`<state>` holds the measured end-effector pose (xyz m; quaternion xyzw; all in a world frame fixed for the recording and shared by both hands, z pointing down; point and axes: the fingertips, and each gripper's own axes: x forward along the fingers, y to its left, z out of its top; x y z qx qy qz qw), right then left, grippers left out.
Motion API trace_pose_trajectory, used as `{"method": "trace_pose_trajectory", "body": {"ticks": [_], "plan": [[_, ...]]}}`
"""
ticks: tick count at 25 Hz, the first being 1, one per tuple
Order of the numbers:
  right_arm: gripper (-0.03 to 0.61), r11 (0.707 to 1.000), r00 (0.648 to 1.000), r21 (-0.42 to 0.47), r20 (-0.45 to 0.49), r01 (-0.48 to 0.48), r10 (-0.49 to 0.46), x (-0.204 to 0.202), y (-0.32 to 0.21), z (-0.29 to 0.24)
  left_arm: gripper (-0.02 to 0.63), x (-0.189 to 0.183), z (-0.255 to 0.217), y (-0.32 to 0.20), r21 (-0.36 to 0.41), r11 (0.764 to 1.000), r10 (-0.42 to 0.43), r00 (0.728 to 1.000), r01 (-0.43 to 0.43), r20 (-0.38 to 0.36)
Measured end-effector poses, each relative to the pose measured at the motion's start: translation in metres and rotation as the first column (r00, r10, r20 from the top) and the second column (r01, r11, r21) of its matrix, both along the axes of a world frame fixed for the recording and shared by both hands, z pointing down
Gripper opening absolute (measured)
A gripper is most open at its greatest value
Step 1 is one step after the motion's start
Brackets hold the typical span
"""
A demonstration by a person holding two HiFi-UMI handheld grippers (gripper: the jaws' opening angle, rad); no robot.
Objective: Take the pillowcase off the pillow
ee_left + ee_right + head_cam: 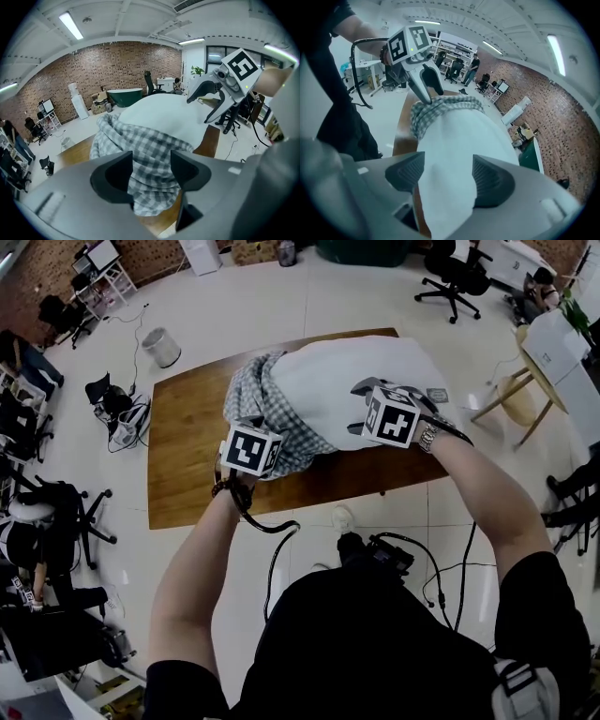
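Note:
A white pillow (356, 381) lies on the wooden table (187, 446), with a grey checked pillowcase (262, 404) bunched over its left end. My left gripper (151, 171) reaches over the near left part of the pillowcase (150, 150). Its jaws stand apart with checked cloth between them, and I see no pinch. My right gripper (447, 176) is at the pillow's bare near right end (450, 154). Its jaws straddle a white corner without squeezing it. In the head view both grippers (267, 427) (361, 409) sit at the pillow's near edge.
The table's near edge runs just under both hands. A white bin (161, 346) stands on the floor at the far left, office chairs (455, 277) at the far right, a wooden stool (511, 399) to the right. Cables (272, 526) hang from my left wrist.

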<state>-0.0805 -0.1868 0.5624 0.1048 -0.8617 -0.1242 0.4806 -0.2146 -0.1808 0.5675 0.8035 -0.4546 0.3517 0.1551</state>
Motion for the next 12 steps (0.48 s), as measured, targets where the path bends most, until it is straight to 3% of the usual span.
{"method": "trace_pose_trajectory", "body": {"ticks": [6,12], "plan": [[0.350,0.998,0.999,0.051,-0.044,0.031,-0.029,-0.003,0.023,0.022,0.275,0.019,0.021,0.029,-0.022,1.000,-0.009,1.000,0.008,-0.012],[0.351,0.984,0.997,0.172,-0.070,0.049,-0.038,-0.006,0.027,0.037,0.275,0.029,0.049,0.052,-0.075,0.996,-0.063,0.996,0.058,-0.066]]}}
